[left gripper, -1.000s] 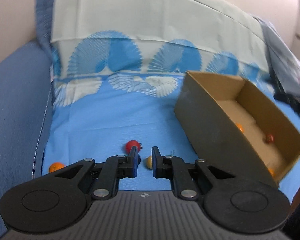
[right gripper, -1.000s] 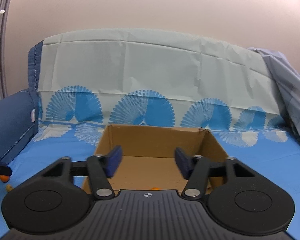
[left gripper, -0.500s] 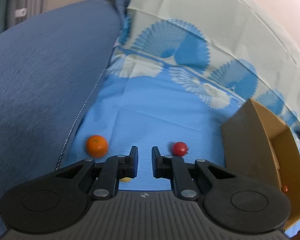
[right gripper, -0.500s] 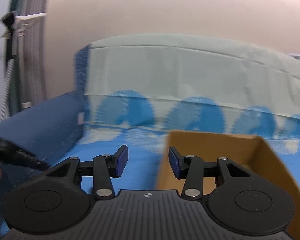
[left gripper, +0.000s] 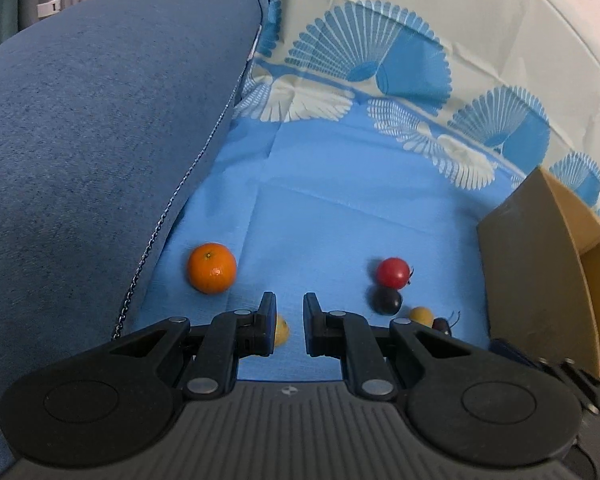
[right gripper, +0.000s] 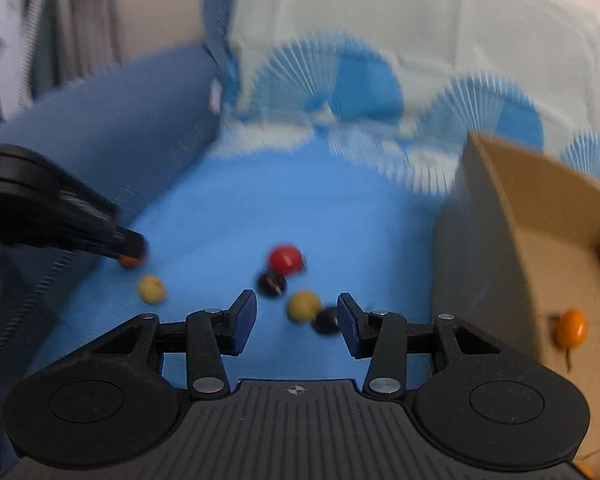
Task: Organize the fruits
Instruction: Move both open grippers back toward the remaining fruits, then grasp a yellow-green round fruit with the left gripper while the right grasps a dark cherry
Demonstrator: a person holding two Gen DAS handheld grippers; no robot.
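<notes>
Loose fruits lie on the blue sheet. In the left wrist view an orange (left gripper: 211,268) sits ahead-left of my left gripper (left gripper: 287,312), which is narrowly open and empty; a yellow fruit (left gripper: 281,330) is partly hidden behind its left finger. A red fruit (left gripper: 393,272), a dark fruit (left gripper: 386,300), a yellow fruit (left gripper: 421,315) and another dark fruit (left gripper: 442,324) lie to the right. My right gripper (right gripper: 297,318) is open and empty above the yellow fruit (right gripper: 304,306) and dark fruit (right gripper: 327,320). The cardboard box (right gripper: 496,240) holds an orange fruit (right gripper: 569,328).
The blue sofa armrest (left gripper: 92,140) rises on the left. The patterned sheet covers the backrest (left gripper: 440,40). The box wall (left gripper: 528,272) stands at the right. The left gripper shows in the right wrist view (right gripper: 128,246) near the orange.
Both grippers have swung left and down toward the loose fruits. The right gripper has left the box and opened wider. The left gripper is closer to the orange.
</notes>
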